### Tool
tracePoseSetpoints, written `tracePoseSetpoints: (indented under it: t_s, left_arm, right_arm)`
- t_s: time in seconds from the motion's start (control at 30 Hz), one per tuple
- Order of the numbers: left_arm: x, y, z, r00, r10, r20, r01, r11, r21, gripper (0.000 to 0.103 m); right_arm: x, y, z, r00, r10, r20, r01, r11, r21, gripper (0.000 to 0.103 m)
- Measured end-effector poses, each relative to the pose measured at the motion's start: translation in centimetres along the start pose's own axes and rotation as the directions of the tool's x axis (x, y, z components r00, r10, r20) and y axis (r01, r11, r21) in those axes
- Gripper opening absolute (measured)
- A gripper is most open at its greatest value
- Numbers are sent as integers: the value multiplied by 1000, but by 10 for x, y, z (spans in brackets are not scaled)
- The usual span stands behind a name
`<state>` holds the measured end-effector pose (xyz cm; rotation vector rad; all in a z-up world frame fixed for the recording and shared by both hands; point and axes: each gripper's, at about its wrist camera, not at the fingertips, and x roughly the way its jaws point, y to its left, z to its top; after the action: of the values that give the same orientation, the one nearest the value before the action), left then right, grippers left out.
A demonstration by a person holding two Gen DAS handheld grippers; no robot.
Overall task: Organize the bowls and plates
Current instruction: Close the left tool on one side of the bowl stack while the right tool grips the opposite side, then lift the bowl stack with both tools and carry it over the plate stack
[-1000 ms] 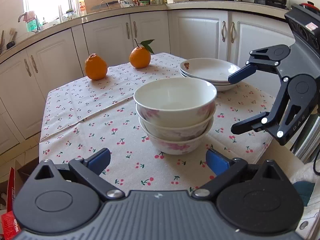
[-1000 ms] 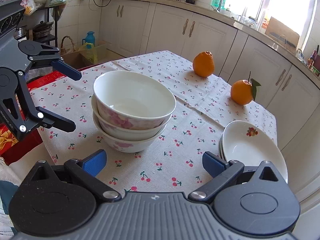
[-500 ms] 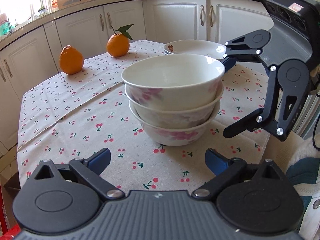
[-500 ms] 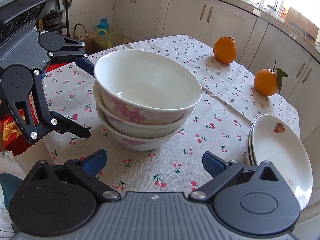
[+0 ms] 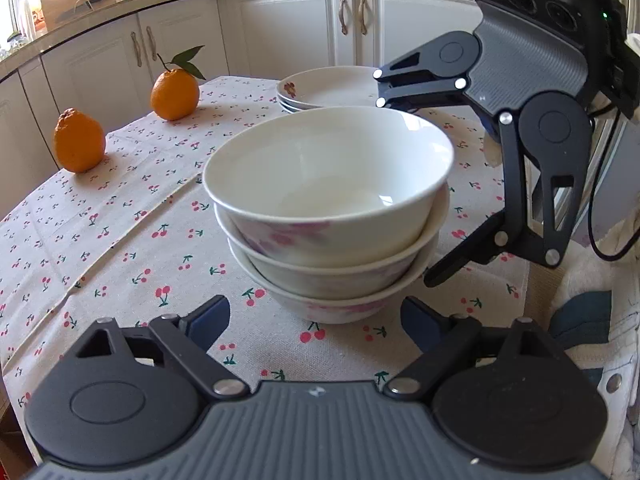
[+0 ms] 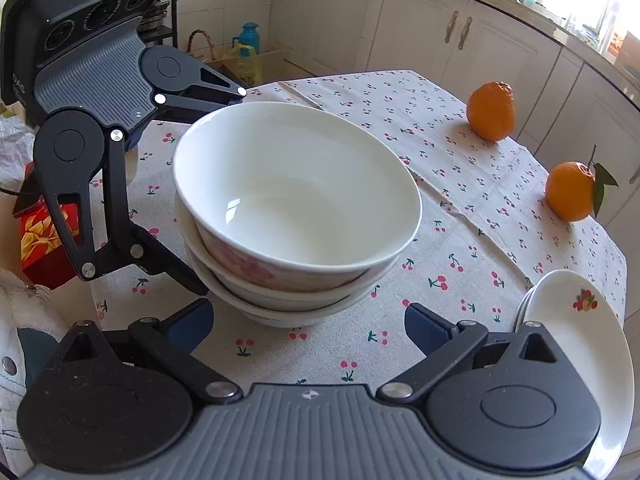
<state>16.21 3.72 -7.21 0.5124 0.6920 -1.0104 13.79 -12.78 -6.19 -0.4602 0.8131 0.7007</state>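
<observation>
Three white bowls with pink flowers are stacked (image 5: 332, 216) on the cherry-print tablecloth; the stack also shows in the right wrist view (image 6: 292, 216). A stack of white plates (image 5: 324, 90) sits behind it, and shows at the lower right of the right wrist view (image 6: 580, 320). My left gripper (image 5: 314, 316) is open, close in front of the bowl stack. My right gripper (image 6: 308, 320) is open, close to the stack from the other side. Each gripper shows in the other's view, jaws spread beside the bowls.
Two oranges (image 5: 80, 146) (image 5: 175, 94) sit on the tablecloth (image 5: 100, 240) at the far side. White kitchen cabinets (image 5: 280, 28) ring the table. A red box (image 6: 40, 236) lies on the floor by the table's edge.
Both grippers have moved in toward the bowl stack from opposite sides, which now fills more of each view. Both jaws stay open. The bowls and plates have not moved.
</observation>
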Motion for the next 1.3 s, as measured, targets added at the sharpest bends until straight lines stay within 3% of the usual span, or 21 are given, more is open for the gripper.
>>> tracePoseSetpoints:
  t_s: [0.27, 0.6, 1.3]
  left_arm:
    - [1, 8, 1, 997, -65, -36, 67, 996, 53, 88]
    - [2, 14, 11, 990, -140, -32, 142, 986, 84, 83]
    - [4, 20, 15, 977, -210, -35, 212, 973, 89, 81]
  right_arm:
    - [1, -7, 13, 996, 86, -20, -88, 991, -101, 100]
    - [4, -19, 22, 985, 164, -54, -170, 976, -133, 91]
    - [9, -38, 18, 964, 265, -24, -266, 958, -103, 91]
